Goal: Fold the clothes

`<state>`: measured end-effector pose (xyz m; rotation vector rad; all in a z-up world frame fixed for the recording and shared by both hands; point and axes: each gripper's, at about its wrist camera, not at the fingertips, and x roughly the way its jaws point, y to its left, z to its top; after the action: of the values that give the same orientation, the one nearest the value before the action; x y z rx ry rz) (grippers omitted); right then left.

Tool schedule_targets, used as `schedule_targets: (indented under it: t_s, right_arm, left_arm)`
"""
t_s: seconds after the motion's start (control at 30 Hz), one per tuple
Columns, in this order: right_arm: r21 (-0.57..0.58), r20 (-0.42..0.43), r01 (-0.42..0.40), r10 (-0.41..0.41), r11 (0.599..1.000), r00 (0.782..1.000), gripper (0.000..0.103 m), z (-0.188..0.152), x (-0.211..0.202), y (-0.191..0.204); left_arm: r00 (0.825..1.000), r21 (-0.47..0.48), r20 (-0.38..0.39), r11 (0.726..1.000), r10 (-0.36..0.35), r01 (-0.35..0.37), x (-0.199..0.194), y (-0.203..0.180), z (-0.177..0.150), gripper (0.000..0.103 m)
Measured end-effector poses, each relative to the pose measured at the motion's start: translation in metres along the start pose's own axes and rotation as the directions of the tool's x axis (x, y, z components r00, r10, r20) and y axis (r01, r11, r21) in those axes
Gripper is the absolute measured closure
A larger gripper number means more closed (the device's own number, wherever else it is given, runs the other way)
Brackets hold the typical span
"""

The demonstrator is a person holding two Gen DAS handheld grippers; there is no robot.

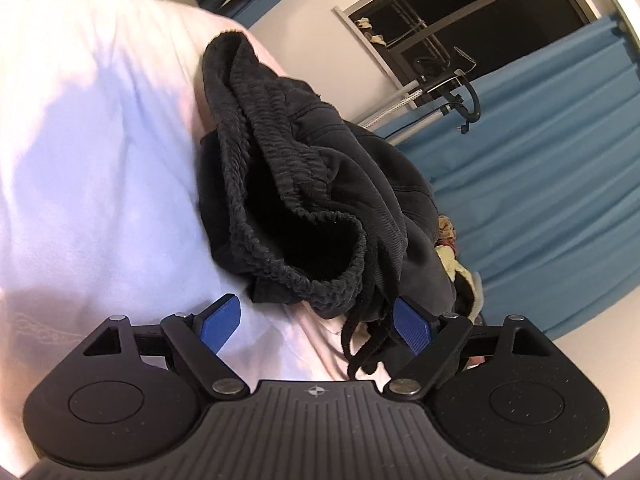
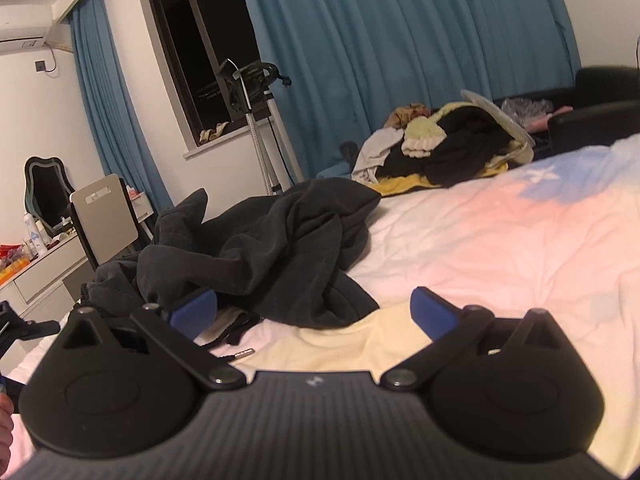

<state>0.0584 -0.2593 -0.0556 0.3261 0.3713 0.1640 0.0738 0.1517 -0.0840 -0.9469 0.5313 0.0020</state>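
Nearest in the left wrist view, the left gripper stands with its jaws wide, its blue pads clear of any cloth, though a black drawstring dangles between them and close to the right pad. Just beyond lies the dark garment, a crumpled heap with a ribbed waistband gaping toward the gripper, resting on the pale sheet of the bed. In the right wrist view the right gripper is also spread wide and holds nothing; its left pad sits at the near edge of the same garment, though whether it touches the cloth I cannot tell, and its right pad hangs over bare sheet. The garment lies to the left on the bed, near its edge. Farther back, at the far side of the bed, is a pile of clothes in black, yellow and cream. Behind it hangs a blue curtain, with a dark window to its left. At far left stand a chair and a desk with bottles.
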Motion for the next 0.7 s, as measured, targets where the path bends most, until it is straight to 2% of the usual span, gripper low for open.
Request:
schedule_targets:
  t_s: [0.1, 0.2, 0.23, 0.3, 0.37, 0.5, 0.57, 0.7]
  right_arm:
    - [0.001, -0.006, 0.000, 0.000, 1.000, 1.000, 0.000, -0.005, 0.008, -0.003]
    - [0.036, -0.038, -0.031, 0.032, 0.999, 0.999, 0.000, -0.009, 0.025, -0.009]
    - [0.061, -0.071, -0.046, 0.050, 0.997, 0.996, 0.000, -0.011, 0.035, -0.011]
    - [0.135, -0.171, -0.103, 0.126, 0.985, 0.977, 0.000, -0.016, 0.060, -0.018]
    - [0.149, -0.200, -0.111, 0.140, 0.983, 0.970, 0.000, -0.019, 0.080, -0.022]
    - [0.054, -0.187, -0.108, 0.116, 0.993, 0.976, 0.000, -0.027, 0.116, -0.025]
    - [0.042, -0.195, -0.135, 0.141, 0.990, 0.971, 0.000, -0.031, 0.135, -0.028]
    - [0.025, -0.149, -0.151, 0.153, 0.988, 0.977, 0.000, -0.024, 0.157, -0.025]
  left_arm:
    - [0.999, -0.004, -0.030, 1.000, -0.020, 0.020, 0.011, -0.001, -0.004, 0.017]
    - [0.997, 0.007, -0.057, 0.999, -0.044, 0.045, 0.024, -0.005, -0.010, 0.017]
    - [0.997, 0.008, -0.061, 0.999, -0.042, 0.043, 0.028, -0.005, -0.012, 0.018]
    - [0.998, 0.006, -0.064, 1.000, -0.026, 0.027, 0.036, -0.005, -0.015, 0.018]
    - [0.999, -0.010, -0.044, 1.000, -0.011, 0.011, 0.042, -0.001, -0.015, 0.018]
    - [0.998, -0.017, 0.012, 0.998, 0.055, -0.055, 0.054, 0.004, -0.015, 0.018]
    - [0.998, -0.013, 0.039, 0.998, 0.056, -0.056, 0.060, 0.004, -0.015, 0.018]
    - [0.995, 0.004, 0.090, 0.999, 0.052, -0.053, 0.069, 0.000, -0.014, 0.018]
